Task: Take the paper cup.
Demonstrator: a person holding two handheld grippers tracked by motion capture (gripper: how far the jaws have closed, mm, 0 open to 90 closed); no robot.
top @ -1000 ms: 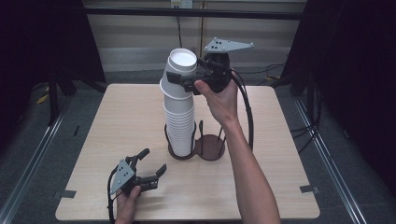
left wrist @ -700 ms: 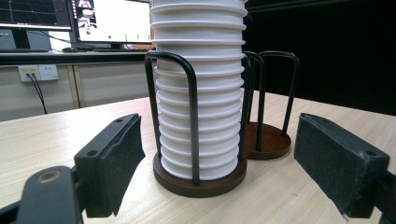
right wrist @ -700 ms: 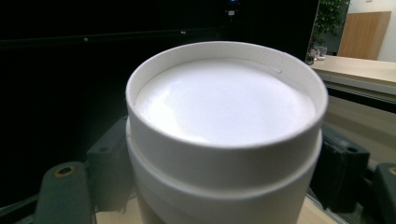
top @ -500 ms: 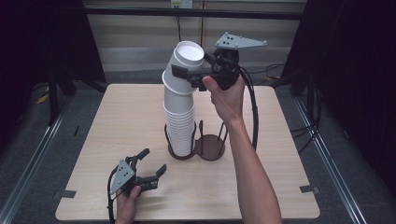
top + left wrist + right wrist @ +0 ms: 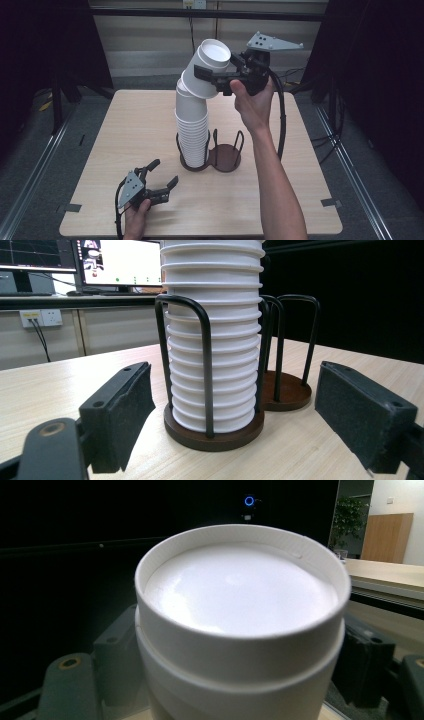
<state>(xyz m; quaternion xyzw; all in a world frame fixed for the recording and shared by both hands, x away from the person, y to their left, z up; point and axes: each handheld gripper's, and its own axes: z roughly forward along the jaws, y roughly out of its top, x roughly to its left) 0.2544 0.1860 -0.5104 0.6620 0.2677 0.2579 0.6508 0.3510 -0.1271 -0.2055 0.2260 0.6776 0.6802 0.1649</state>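
White paper cups (image 5: pixel 192 125), stacked upside down in a wire holder (image 5: pixel 210 160) on the desk (image 5: pixel 125 130), lean because the right gripper (image 5: pixel 212 80) clamps the top cup (image 5: pixel 212 60) to peel it off, while the left gripper (image 5: pixel 162 175) rests half-open and empty.

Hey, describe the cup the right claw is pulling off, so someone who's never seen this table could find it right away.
On the wooden table stands a dark two-ring wire holder; its left ring carries a tall stack of upside-down white paper cups. Follow the stack to its top, where the right claw grips the uppermost cups. The top one alone shows its round recessed base, leaning right off the straight column.
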